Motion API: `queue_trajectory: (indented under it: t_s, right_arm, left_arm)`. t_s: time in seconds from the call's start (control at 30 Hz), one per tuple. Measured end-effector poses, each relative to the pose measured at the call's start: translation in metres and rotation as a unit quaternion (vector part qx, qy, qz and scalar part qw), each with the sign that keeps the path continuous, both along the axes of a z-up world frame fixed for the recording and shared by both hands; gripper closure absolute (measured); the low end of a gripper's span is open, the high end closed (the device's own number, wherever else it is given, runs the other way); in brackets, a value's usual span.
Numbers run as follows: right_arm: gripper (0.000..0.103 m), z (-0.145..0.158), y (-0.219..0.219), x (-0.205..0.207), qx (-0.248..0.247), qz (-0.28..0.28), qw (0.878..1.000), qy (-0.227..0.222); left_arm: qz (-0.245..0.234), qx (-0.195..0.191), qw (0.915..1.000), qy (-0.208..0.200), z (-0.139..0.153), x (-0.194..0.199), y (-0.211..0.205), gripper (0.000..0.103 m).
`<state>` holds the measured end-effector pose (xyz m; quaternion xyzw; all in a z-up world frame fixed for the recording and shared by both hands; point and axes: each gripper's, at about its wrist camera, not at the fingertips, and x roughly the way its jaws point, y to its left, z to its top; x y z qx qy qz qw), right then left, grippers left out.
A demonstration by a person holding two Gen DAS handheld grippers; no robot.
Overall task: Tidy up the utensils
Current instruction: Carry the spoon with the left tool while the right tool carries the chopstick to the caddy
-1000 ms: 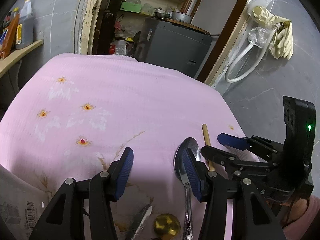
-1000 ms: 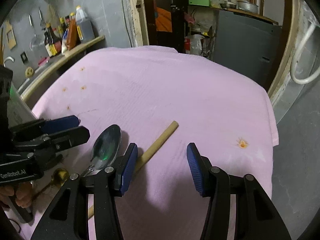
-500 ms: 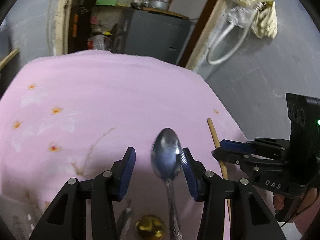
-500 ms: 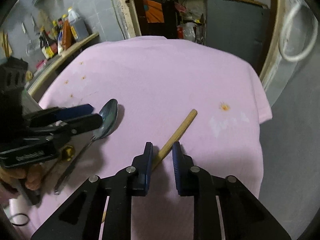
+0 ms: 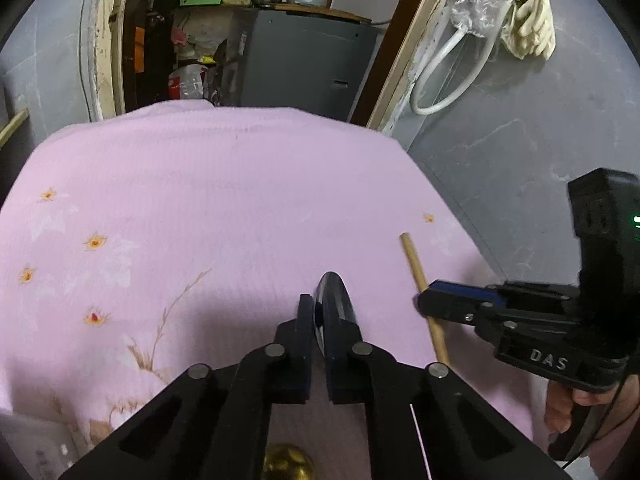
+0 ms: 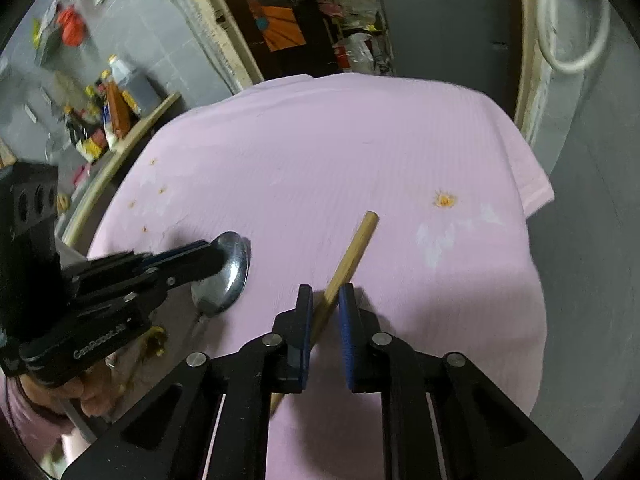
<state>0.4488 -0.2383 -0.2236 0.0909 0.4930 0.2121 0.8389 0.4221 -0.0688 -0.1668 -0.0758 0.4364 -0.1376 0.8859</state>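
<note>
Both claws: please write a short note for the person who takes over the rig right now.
Left claw: shut on the metal spoon, gripping its bowl edge-on.
Right claw: shut on the wooden stick, held part-way along its length.
Both utensils are over the pink cloth; I cannot tell if they are lifted.
Done: both grasped. Left: carry each to its place. A gold-coloured object lies near the left claw.

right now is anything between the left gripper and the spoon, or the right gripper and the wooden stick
Nothing visible. The left gripper is shut on the spoon, and the right gripper grips the wooden stick directly, both on the pink cloth.
</note>
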Motion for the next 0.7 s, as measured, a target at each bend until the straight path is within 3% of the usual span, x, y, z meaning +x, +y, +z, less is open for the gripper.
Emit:
queue_trajectory:
  t_s: [0.13, 0.27, 0.4, 0.7]
  right_arm:
    - [0.096, -0.005, -0.016, -0.018, 0.051, -0.037, 0.998, 0.021]
    - [0.097, 0.007, -0.030, -0.046, 0.090, -0.075, 0.993, 0.008]
    - [0.097, 0.037, -0.038, -0.081, 0.113, -0.104, 0.988, -0.032]
    - [0.097, 0.119, -0.020, -0.144, 0.084, -0.096, 0.978, -0.165]
  left_arm:
    - [0.002, 0.010, 0.9999, -0.014, 0.018, -0.018, -0.002, 0.101]
    - [0.004, 0.012, 0.9992, -0.038, 0.042, -0.041, 0.001, 0.101]
    - [0.009, 0.007, 0.9978, -0.065, 0.070, -0.066, 0.005, 0.101]
    - [0.021, 0.006, 0.9902, -0.138, 0.146, -0.114, 0.033, 0.101]
